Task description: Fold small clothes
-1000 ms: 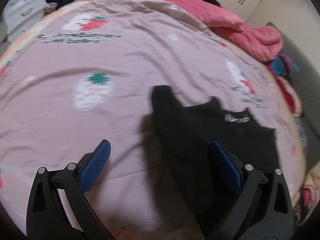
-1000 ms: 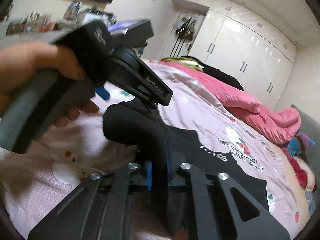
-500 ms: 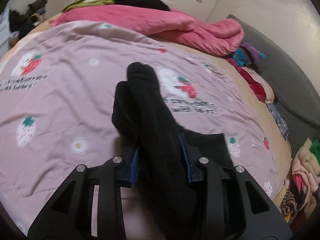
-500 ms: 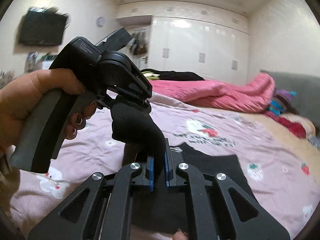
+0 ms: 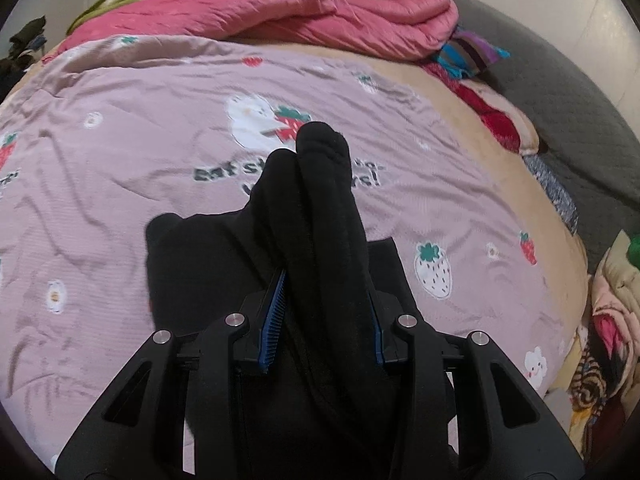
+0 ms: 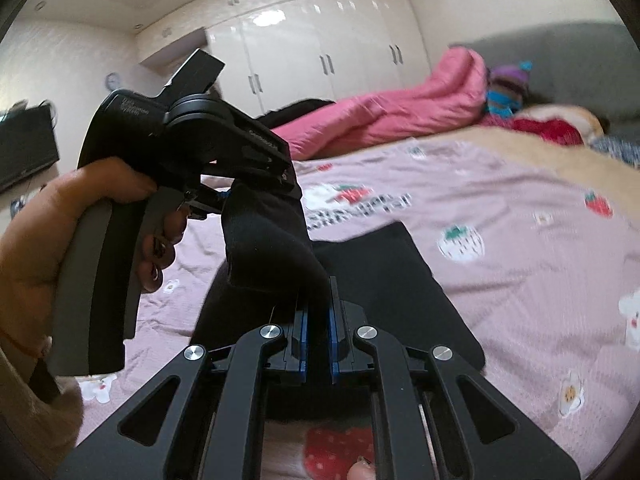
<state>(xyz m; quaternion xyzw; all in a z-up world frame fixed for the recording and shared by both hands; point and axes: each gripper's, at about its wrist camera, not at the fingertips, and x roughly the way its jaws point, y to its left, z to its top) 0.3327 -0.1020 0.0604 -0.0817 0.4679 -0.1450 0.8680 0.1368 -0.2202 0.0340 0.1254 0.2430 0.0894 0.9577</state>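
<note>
Left claw (image 5: pixel 324 312), wide apart and empty a second ago, is now clamped on a thick bunched edge of the black garment (image 5: pixel 208 264). Right claw (image 6: pixel 318 332) is clamped on another edge, as before. The edge lay flat on the bed (image 5: pixel 120 168); now both grips hold it lifted, the rest resting on the pink sheet. Left hand (image 6: pixel 60 232) grips its handle. Judgement: both grips secured, so the fold-over can begin; bulky bunching may misalign edges.

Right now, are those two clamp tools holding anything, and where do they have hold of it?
Yes. Both the left gripper and the right gripper pinch bunched-up folds of the black garment, lifting them off the bed.
</note>
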